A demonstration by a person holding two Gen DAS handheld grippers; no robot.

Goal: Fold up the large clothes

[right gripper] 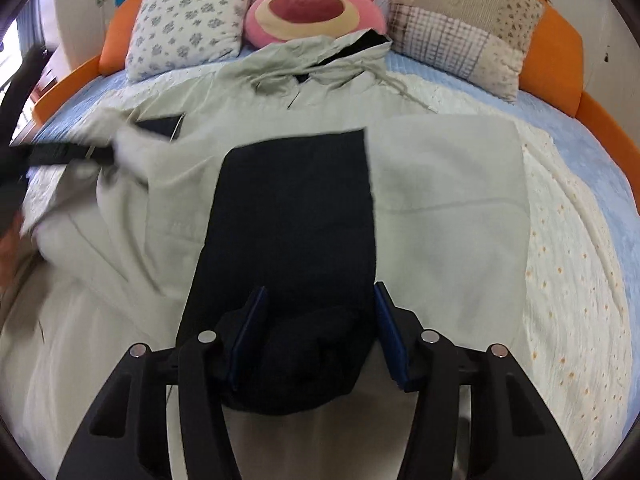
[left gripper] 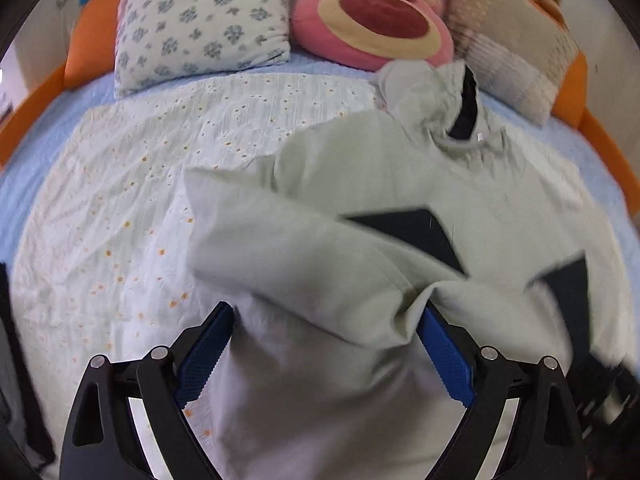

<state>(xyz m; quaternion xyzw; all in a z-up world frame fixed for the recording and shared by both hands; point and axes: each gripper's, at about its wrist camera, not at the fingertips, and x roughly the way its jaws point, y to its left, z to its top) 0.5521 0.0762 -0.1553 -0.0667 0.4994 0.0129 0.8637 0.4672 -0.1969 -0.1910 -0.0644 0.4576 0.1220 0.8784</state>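
Pale green hoodie (right gripper: pixel 440 184) with black panels is spread across the bed (right gripper: pixel 580 152), hood up near the pillows, right below the pink bear cushion (right gripper: pixel 312 10). It lies on a white blanket with tiny orange flowers (left gripper: pixel 120 208).

Your left gripper (left gripper: pixel 326 354) has its blue pads spread wide, and a pale green sleeve (left gripper: pixel 304 264) is draped across the gap. The fabric's edge touches the right-hand pad, but nothing is pinched there as far as you can see. It's pretty blurry on that side.

Your right gripper (right gripper: pixel 318 334) sits about half open over the black sleeve (right gripper: pixel 296 216), which is folded in over the chest. The bunched cuff sits between the pads. I can't tell if the pads actually press it; they look just apart from the cloth.

Floral pillow (right gripper: pixel 192 12) sits left of the bear, patchwork pillow (right gripper: pixel 460 24) on the right, orange bed frame (right gripper: pixel 552 48) behind.
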